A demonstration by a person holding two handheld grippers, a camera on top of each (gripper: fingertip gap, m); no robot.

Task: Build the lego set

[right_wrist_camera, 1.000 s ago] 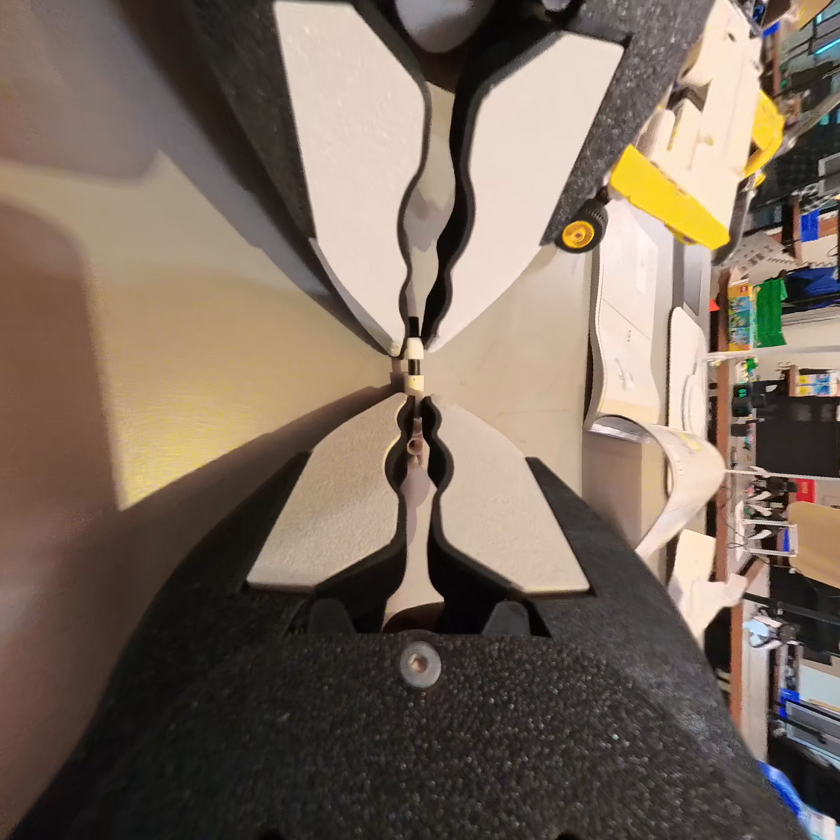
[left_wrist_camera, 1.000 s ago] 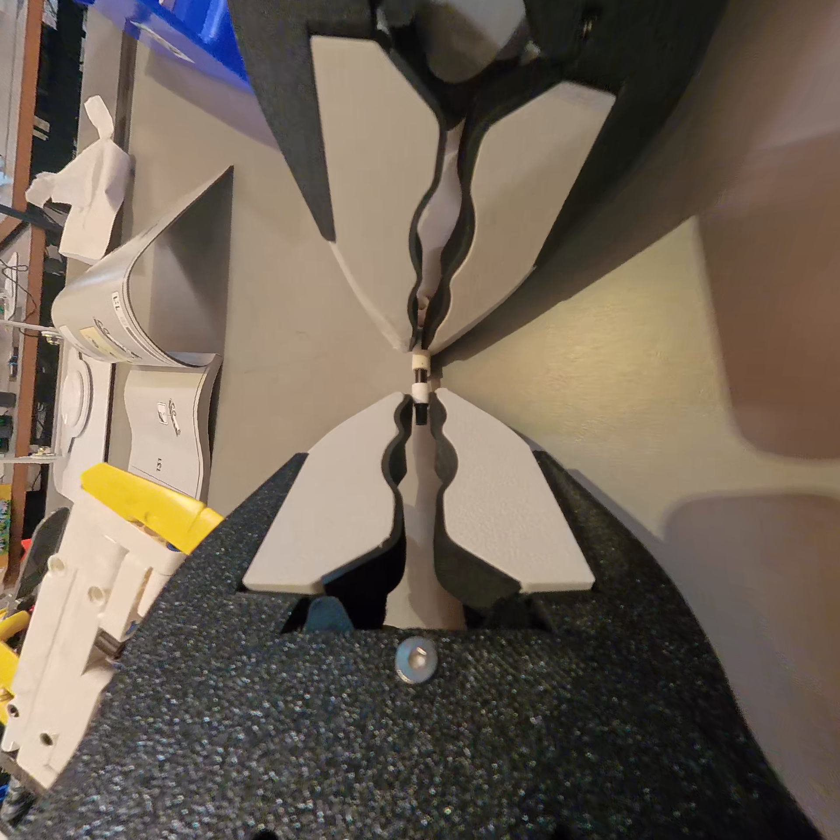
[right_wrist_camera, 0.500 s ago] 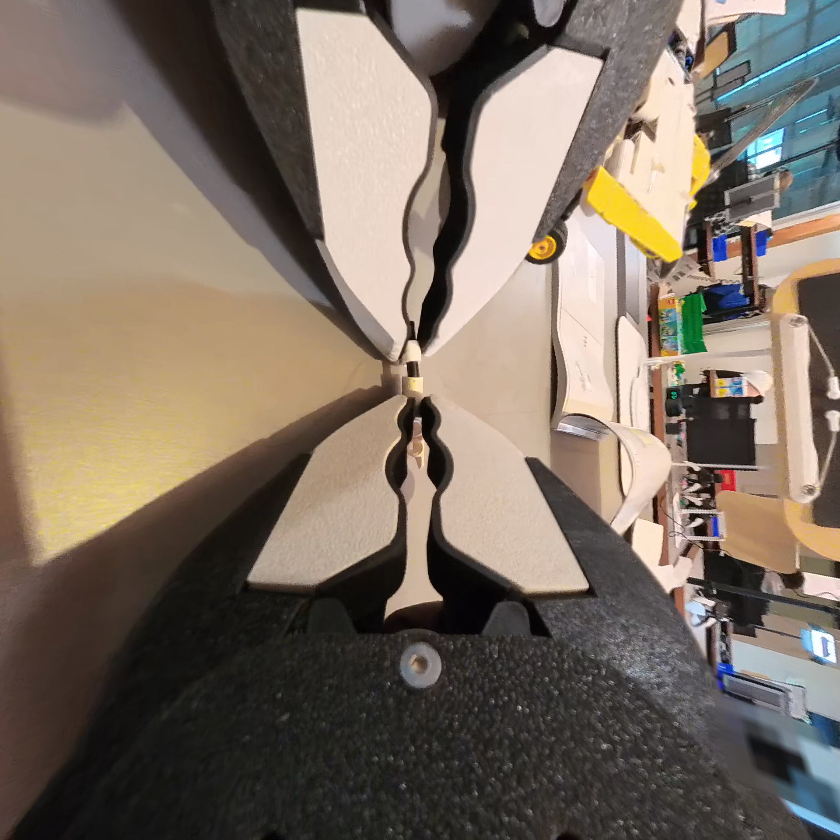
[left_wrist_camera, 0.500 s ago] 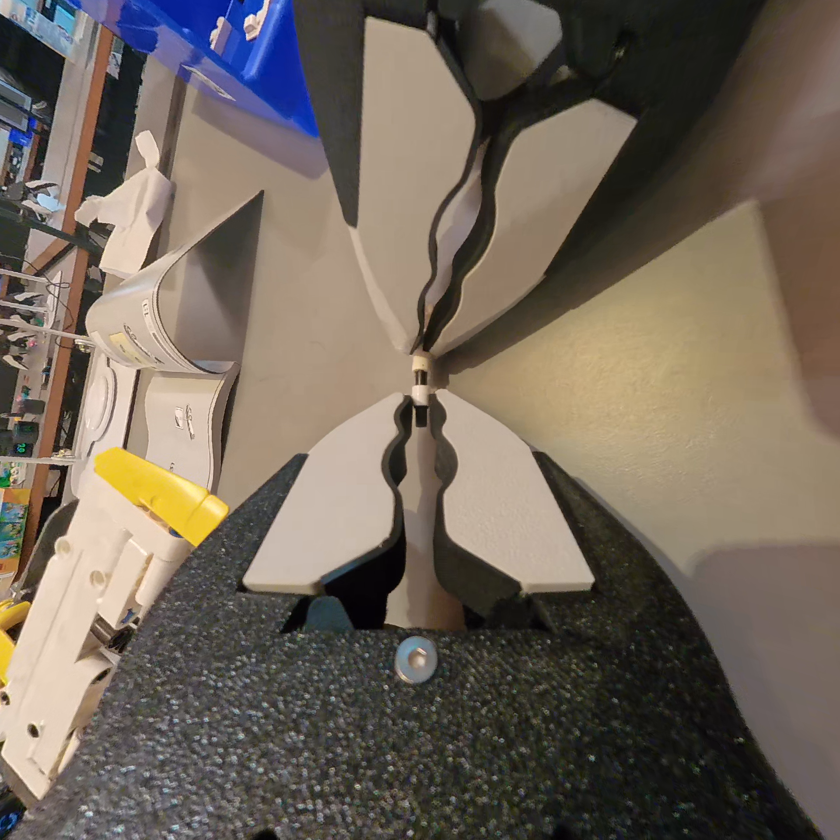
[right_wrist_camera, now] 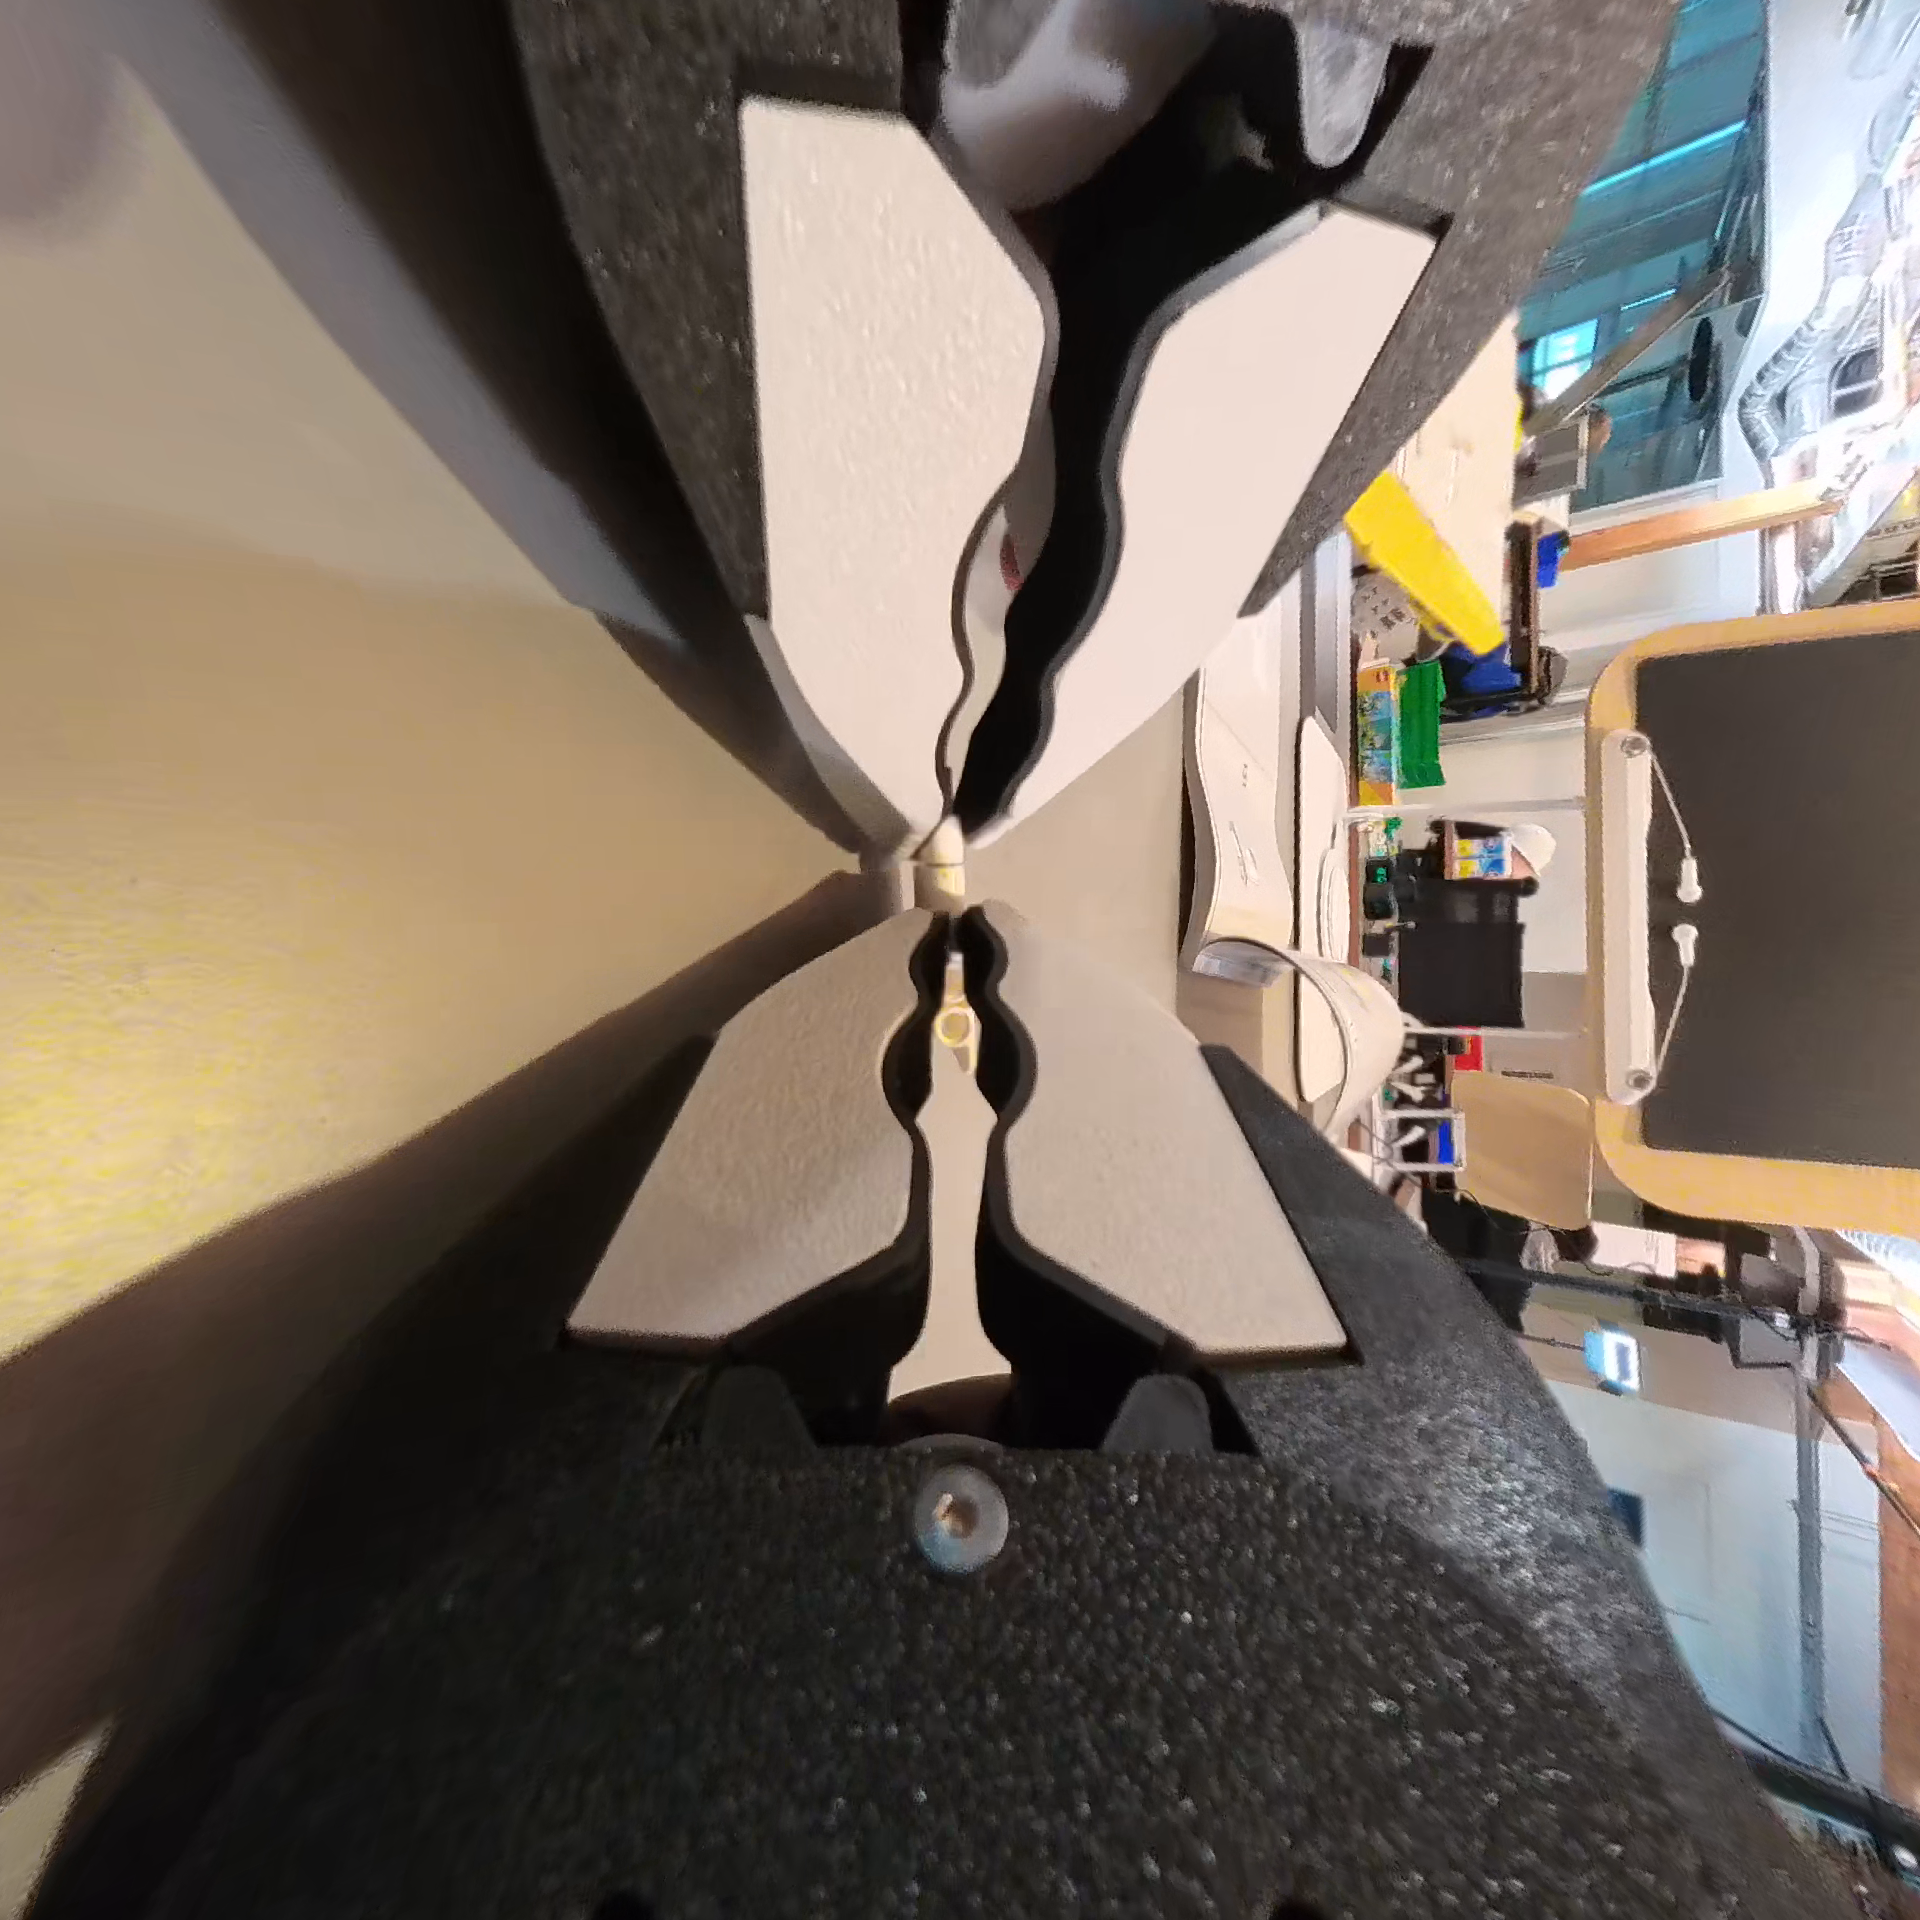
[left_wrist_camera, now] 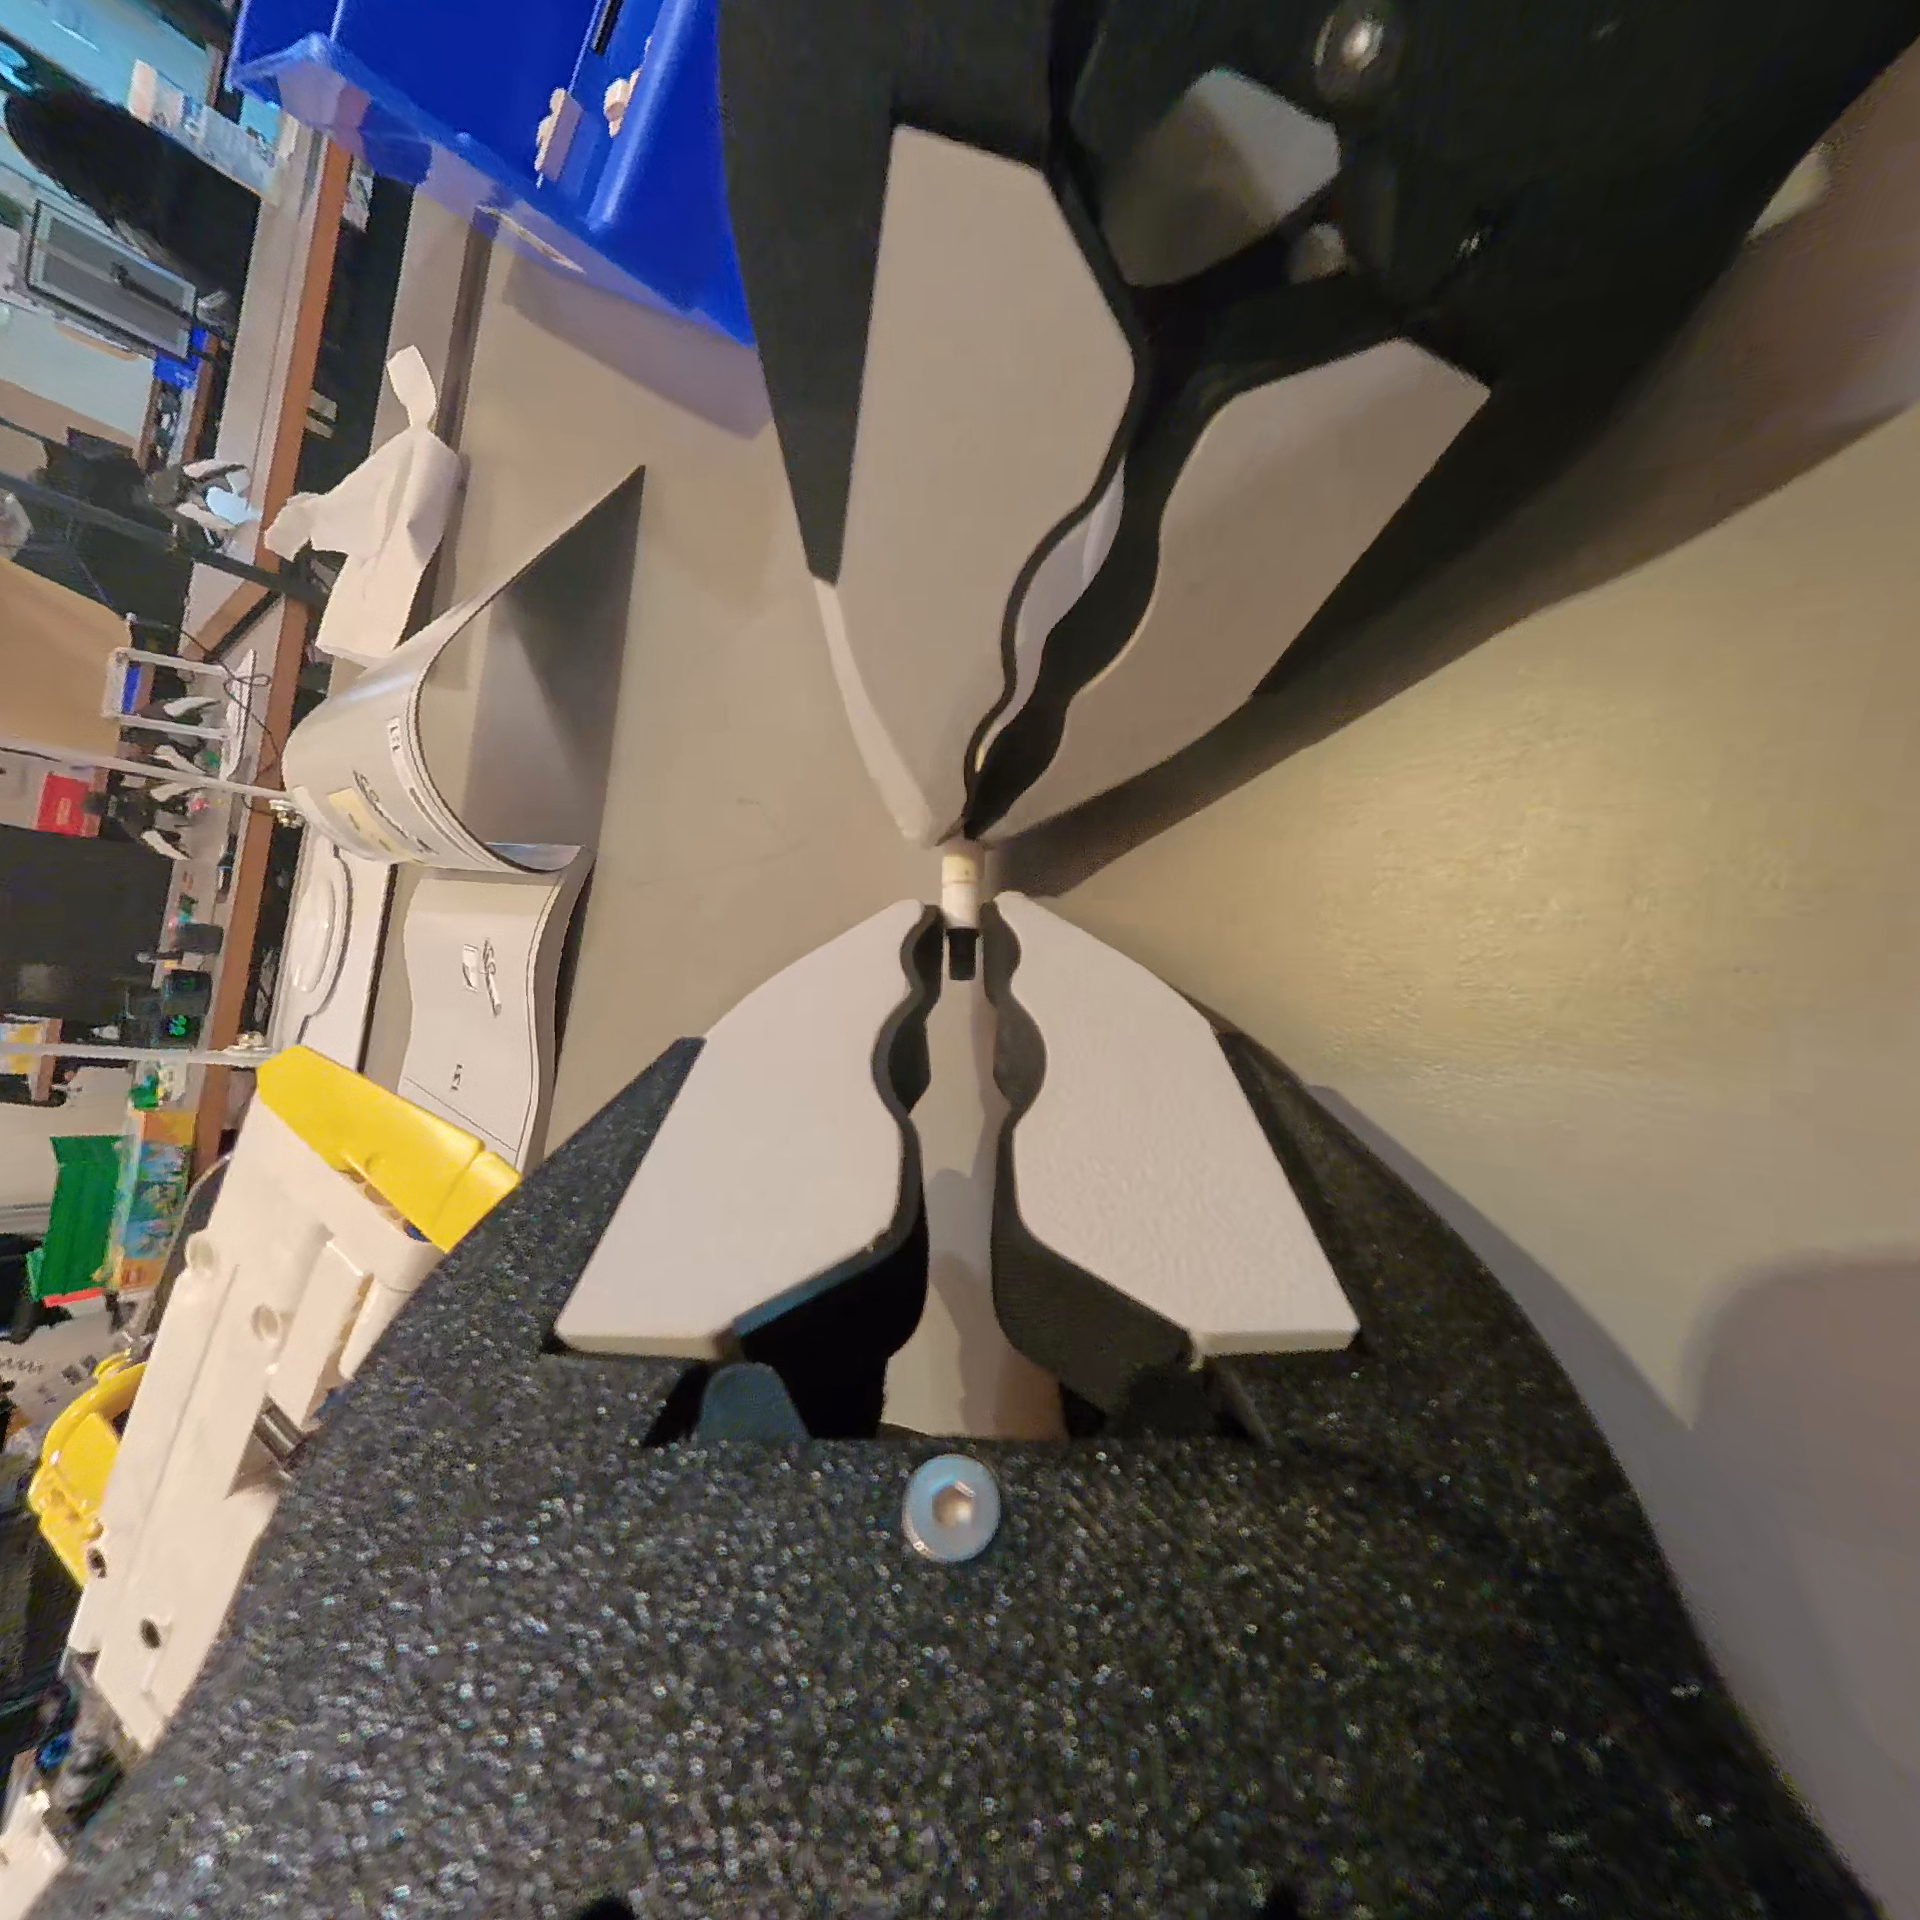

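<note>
The left gripper [left_wrist_camera: 961, 914] is clenched on one end of a small white cylindrical piece [left_wrist_camera: 958, 883], its pale fingers [left_wrist_camera: 810, 1049] pressed on a black stub at that end. The right gripper [right_wrist_camera: 948, 920] meets it tip to tip, nipped shut on the other end of the same piece [right_wrist_camera: 940, 873]. Both hang over the beige table [left_wrist_camera: 1455, 935], away from its edges. A second ago a black band showed between two white segments of the piece; now the white parts sit together with no dark gap. The views have also swung: the blue bin [left_wrist_camera: 582, 156] at the far edge of the table shows more fully than before, and a wood-framed black panel [right_wrist_camera: 1766, 883] has come into the right wrist view. Beside the grippers lie a curled open booklet [left_wrist_camera: 416, 769], a crumpled white tissue [left_wrist_camera: 384, 561] and a white and yellow brick model [left_wrist_camera: 312, 1247].
</note>
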